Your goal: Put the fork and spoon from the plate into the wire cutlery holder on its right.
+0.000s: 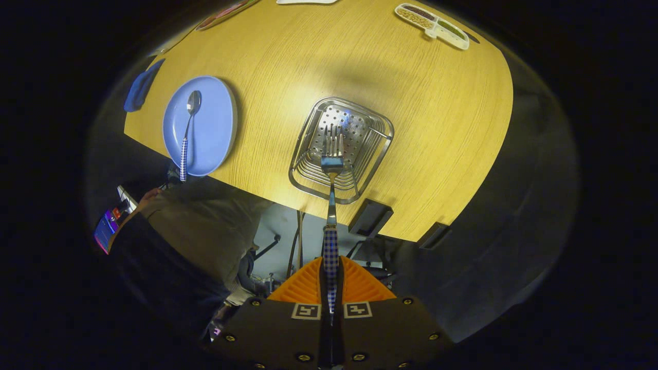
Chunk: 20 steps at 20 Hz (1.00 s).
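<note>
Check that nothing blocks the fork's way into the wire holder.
Nothing visible does. The gripper is shut on the checked-handled metal fork, whose tines hang over the open steel wire cutlery holder; no object lies in the holder.

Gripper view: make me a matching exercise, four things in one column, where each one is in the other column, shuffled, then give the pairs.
Things
1. fork
2. spoon
3. wire cutlery holder
4. divided tray

Places
A. lying on the blue plate
B. at the far edge of the table
C. clamped by its checked handle between the orange fingers of the gripper
D. on the table to the right of the plate, under the fork's tines

Pairs: 1-C, 2-A, 3-D, 4-B
</note>
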Available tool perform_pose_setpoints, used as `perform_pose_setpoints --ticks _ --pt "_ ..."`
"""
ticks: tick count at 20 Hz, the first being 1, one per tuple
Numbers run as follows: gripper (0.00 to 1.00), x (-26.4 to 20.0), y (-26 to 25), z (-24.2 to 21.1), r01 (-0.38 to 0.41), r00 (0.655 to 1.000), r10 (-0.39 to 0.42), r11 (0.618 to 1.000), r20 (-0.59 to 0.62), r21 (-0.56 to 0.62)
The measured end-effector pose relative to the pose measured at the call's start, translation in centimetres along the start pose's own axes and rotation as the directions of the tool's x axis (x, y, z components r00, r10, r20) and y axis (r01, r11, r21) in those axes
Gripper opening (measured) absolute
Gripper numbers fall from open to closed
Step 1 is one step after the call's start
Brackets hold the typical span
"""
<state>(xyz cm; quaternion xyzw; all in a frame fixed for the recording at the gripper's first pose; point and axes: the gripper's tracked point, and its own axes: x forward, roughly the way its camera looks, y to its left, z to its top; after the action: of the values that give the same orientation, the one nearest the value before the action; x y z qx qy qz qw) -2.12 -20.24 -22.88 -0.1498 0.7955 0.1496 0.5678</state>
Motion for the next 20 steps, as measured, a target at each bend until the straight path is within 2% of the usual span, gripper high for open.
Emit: perform_pose_setpoints --ticks 5,8,11,14,17,18,20 --pt "0.02 0.7 -1.2 1.8 0.005 0.996 -0.006 1.000 -0.089 -0.009" --pt "0.02 0.8 -2.5 2.7 0.052 0.991 -0.053 0.999 -0.124 -0.015" --pt "0.05 1.1 -1.7 3.4 0.023 0.989 -0.022 1.000 -0.148 0.012" --pt "0.10 1.2 -1.3 4.2 0.002 0.992 0.002 1.000 -0.124 0.029" --pt "0.11 1.4 -0.9 3.8 0.000 0.995 0.004 0.999 -0.098 0.042" --pt "0.24 0.8 -0.9 3.9 -0.005 0.996 0.008 0.999 -0.083 0.045" --pt "0.25 -0.2 -1.2 3.9 0.008 0.999 -0.006 0.998 -0.038 0.064"
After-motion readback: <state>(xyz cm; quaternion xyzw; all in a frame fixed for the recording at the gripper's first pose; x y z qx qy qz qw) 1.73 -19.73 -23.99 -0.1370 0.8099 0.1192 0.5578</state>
